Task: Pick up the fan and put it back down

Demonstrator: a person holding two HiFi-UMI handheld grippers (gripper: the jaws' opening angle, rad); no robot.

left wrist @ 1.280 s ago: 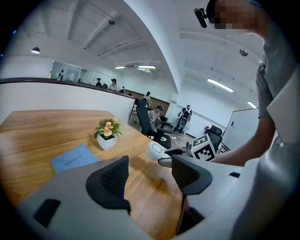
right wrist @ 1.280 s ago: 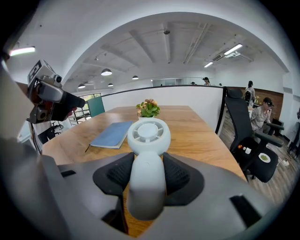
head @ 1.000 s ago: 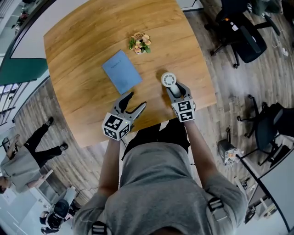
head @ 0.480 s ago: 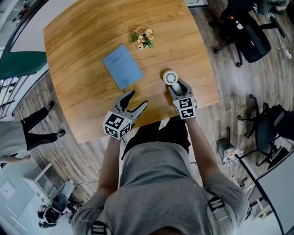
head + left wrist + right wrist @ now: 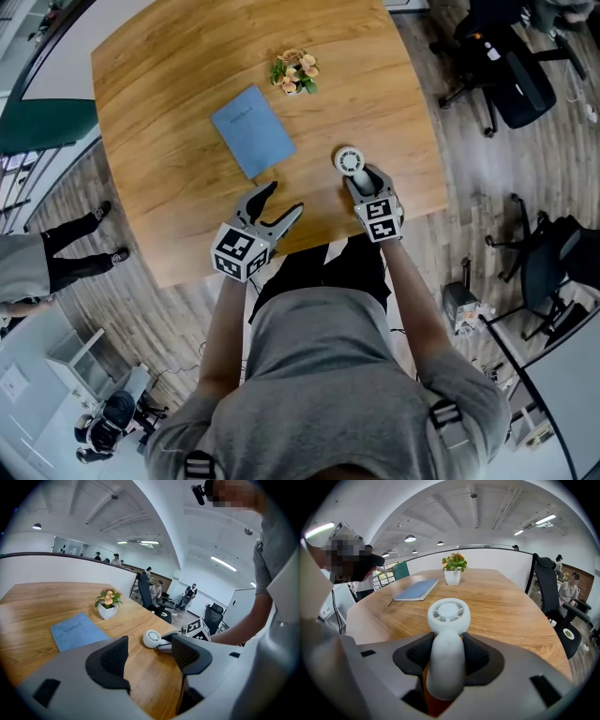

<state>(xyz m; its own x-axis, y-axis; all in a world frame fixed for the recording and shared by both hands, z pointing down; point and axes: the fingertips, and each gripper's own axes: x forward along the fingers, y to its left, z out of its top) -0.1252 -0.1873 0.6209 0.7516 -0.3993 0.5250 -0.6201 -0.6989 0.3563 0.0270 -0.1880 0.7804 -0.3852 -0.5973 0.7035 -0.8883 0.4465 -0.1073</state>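
The right claw (image 5: pixel 359 178) is clenching on the handle of the white fan (image 5: pixel 348 161), near the right-hand near edge of the wooden tabletop (image 5: pixel 169 84). In the right gripper view both dark ribbed pads are pressing against the sides of the smooth grey-white handle, and the fan's round, ribbed head is sticking out just beyond the fingertips, facing the camera. In the left gripper view the fan's head is sitting very low at the wood, but whether it is touching the surface cannot be told.

The left claw (image 5: pixel 281 202) is hanging released over the near edge of the tabletop, left of the fan and apart from it. Its jaws are standing wide, with only bare wood showing between them.

A blue notebook (image 5: pixel 253 131) is lying flat toward the middle of the tabletop, beyond the left claw. A small potted plant (image 5: pixel 295 71) in a white pot is standing upright farther off, past the notebook's far right corner. Black office chairs (image 5: pixel 497 66) are standing on the floor to the right of the tabletop.
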